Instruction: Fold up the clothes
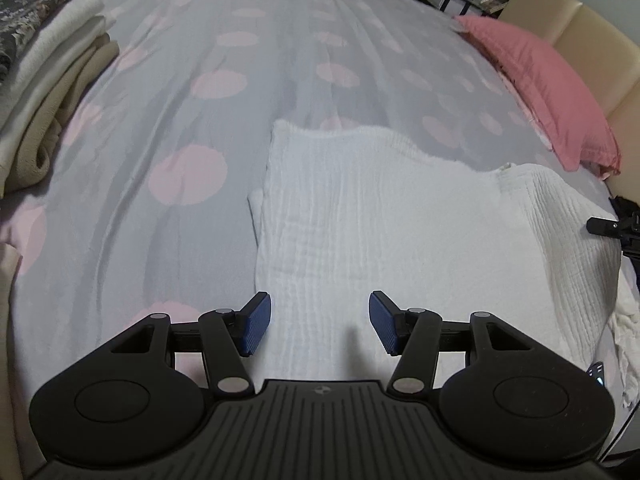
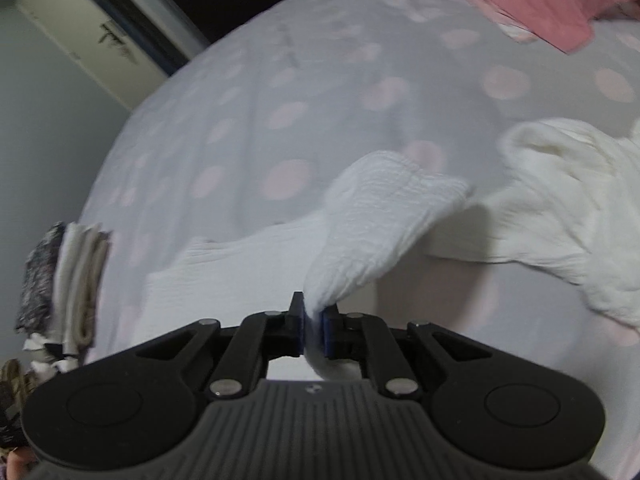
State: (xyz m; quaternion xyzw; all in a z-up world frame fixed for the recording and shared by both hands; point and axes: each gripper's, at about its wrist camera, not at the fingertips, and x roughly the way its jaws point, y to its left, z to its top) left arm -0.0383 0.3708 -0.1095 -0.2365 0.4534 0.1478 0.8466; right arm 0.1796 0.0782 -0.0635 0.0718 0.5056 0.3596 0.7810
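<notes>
White crinkled garment [image 1: 360, 216] on the bed [image 1: 200, 128], one hand-held gripper free, the other pinching cloth.

At the far left of the bed lies a stack of folded clothes [image 1: 48, 92], cream and beige with a dark patterned piece beside it. The left hand-held gripper [image 1: 320, 326] tilts down over the near edge of the white garment, its blue pads [image 1: 256, 328] apart with nothing clamped between them. The right hand-held gripper [image 2: 314, 328] is closed tight on a gathered part of the white garment [image 2: 380, 220], which rises from the bed to its pads. A pink pillow [image 1: 540, 92] lies at the right, against a tan headboard [image 1: 592, 40].
</notes>
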